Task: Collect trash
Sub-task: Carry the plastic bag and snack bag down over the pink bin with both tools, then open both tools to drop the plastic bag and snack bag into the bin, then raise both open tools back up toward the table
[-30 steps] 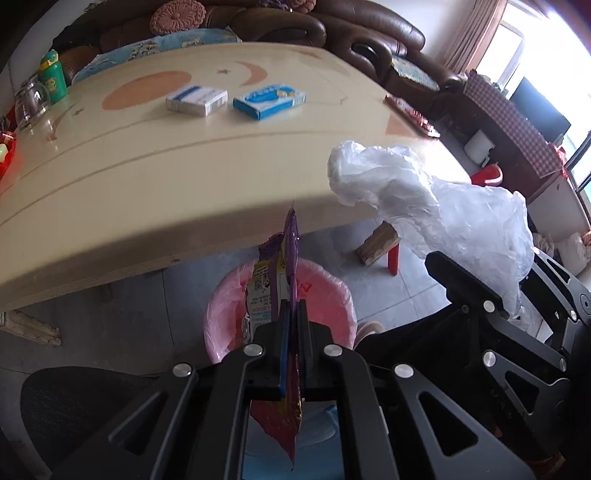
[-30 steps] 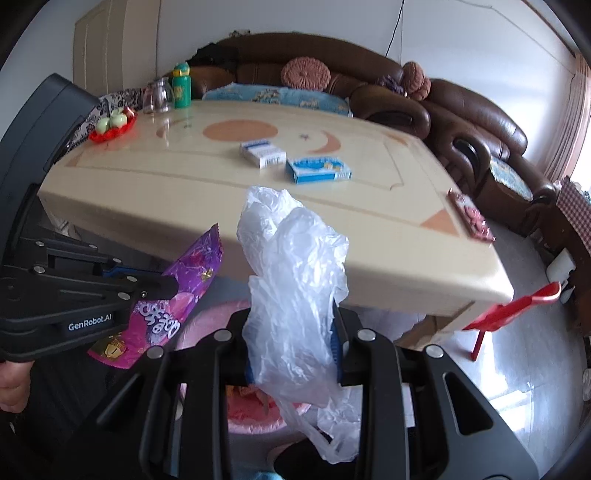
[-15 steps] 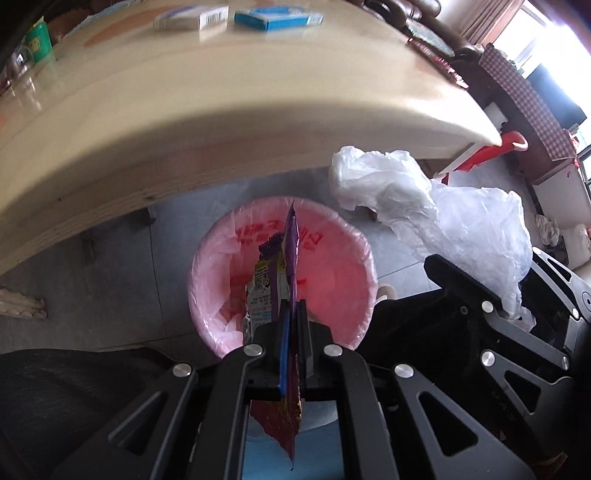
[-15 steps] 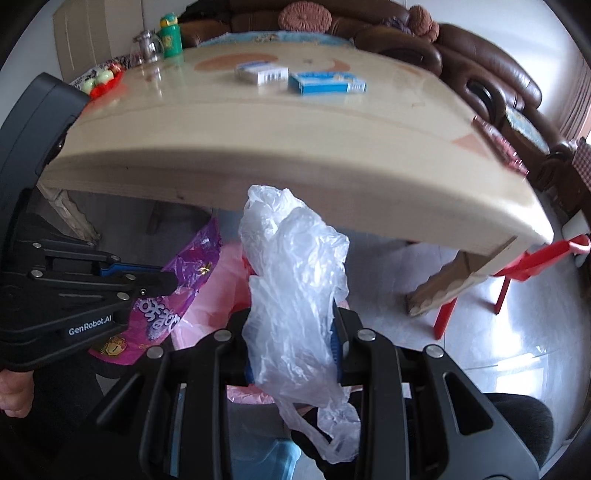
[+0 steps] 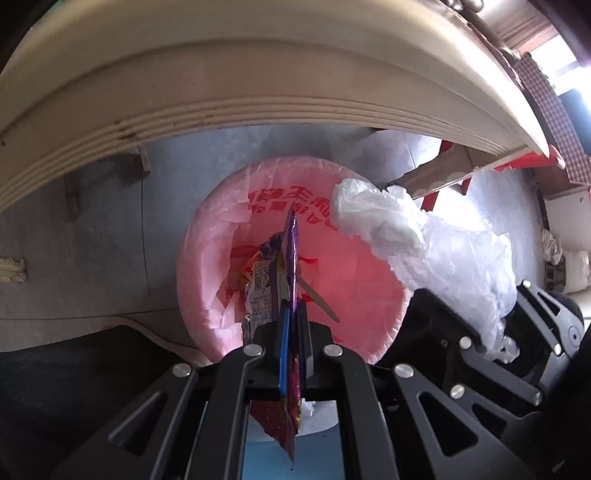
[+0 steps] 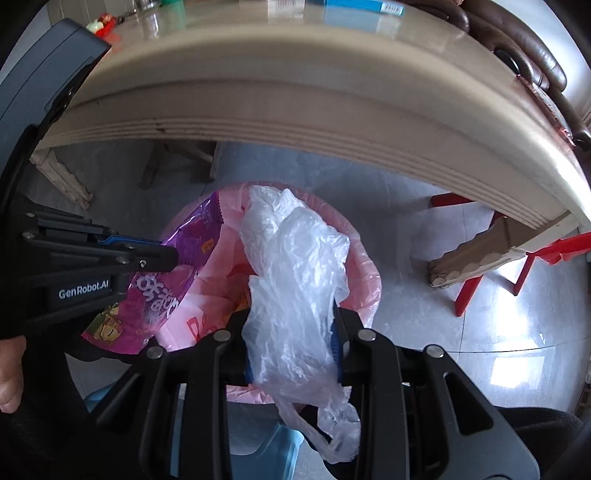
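My left gripper [image 5: 291, 314] is shut on a purple snack wrapper [image 5: 290, 258], seen edge-on and held over the pink-lined trash bin [image 5: 221, 236]. From the right wrist view the same wrapper [image 6: 166, 288] shows its purple-pink face, pinched by the left gripper [image 6: 170, 254] above the bin's left rim. My right gripper [image 6: 291, 332] is shut on a crumpled clear plastic bag [image 6: 295, 266] that hangs over the bin [image 6: 365, 266]. That bag [image 5: 424, 240] sits over the bin's right rim in the left wrist view. Trash lies at the bin's bottom.
The beige table's thick edge [image 5: 258, 92] arches close above both grippers. A table leg [image 6: 476, 254] and a red stool [image 6: 480, 280] stand on the grey tiled floor to the right. A blue box [image 6: 362, 5] lies on the tabletop. A hand [image 6: 9, 373] shows at lower left.
Both grippers have dropped from tabletop height to below the table edge and tilted downward, bringing the wrapper and the plastic bag down over the pink bin. Both grips are unchanged.
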A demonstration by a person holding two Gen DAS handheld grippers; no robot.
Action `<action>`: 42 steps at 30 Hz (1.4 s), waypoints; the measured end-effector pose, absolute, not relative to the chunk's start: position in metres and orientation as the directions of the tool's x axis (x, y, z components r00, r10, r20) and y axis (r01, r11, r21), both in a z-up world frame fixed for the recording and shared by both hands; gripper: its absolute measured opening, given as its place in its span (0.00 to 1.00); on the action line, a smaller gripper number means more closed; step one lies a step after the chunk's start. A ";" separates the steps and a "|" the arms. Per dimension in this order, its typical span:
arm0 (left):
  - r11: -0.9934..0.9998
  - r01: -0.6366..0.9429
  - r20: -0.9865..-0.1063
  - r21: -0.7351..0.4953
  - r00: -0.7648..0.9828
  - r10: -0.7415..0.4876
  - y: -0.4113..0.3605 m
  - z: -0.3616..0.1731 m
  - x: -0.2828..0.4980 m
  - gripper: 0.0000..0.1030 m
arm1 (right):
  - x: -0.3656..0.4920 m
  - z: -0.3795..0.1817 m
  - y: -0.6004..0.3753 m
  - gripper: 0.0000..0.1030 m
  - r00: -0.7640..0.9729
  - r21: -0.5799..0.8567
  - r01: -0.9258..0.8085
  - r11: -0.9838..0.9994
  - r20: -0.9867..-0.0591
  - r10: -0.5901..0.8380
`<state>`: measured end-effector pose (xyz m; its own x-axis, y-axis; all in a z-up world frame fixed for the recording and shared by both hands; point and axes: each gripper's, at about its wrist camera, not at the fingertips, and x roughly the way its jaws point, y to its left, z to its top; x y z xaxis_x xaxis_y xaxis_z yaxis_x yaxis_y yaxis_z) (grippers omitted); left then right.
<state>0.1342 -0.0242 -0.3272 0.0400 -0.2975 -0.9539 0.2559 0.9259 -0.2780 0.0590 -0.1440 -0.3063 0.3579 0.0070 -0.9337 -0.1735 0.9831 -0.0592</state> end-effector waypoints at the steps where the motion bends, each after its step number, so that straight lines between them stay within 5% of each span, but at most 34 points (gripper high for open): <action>1: 0.928 0.251 -0.955 -0.275 0.039 -0.293 -0.024 -0.331 0.136 0.04 | 0.061 -0.309 -0.143 0.29 0.349 -0.059 -0.174 0.983 -0.937 0.006; 23: 0.949 0.197 -0.968 -0.247 -0.002 -0.251 -0.032 -0.374 0.154 0.05 | 0.089 -0.371 -0.133 0.30 0.209 -0.050 -0.193 0.980 -0.978 -0.009; 28: 0.951 0.189 -0.969 -0.245 -0.005 -0.249 -0.029 -0.379 0.158 0.06 | 0.093 -0.370 -0.134 0.49 0.219 -0.046 -0.183 0.982 -0.976 -0.005; 31: 0.948 0.193 -0.967 -0.251 -0.012 -0.254 -0.030 -0.379 0.159 0.18 | 0.094 -0.367 -0.133 0.58 0.231 -0.038 -0.185 0.982 -0.973 0.005; 37: 0.956 0.179 -0.970 -0.232 0.031 -0.242 -0.027 -0.374 0.160 0.58 | 0.096 -0.364 -0.140 0.66 0.242 -0.040 -0.161 0.986 -0.970 0.000; 42: 0.965 0.142 -0.970 -0.221 0.074 -0.233 -0.021 -0.367 0.161 0.71 | 0.096 -0.359 -0.142 0.67 0.255 -0.033 -0.147 0.989 -0.967 0.005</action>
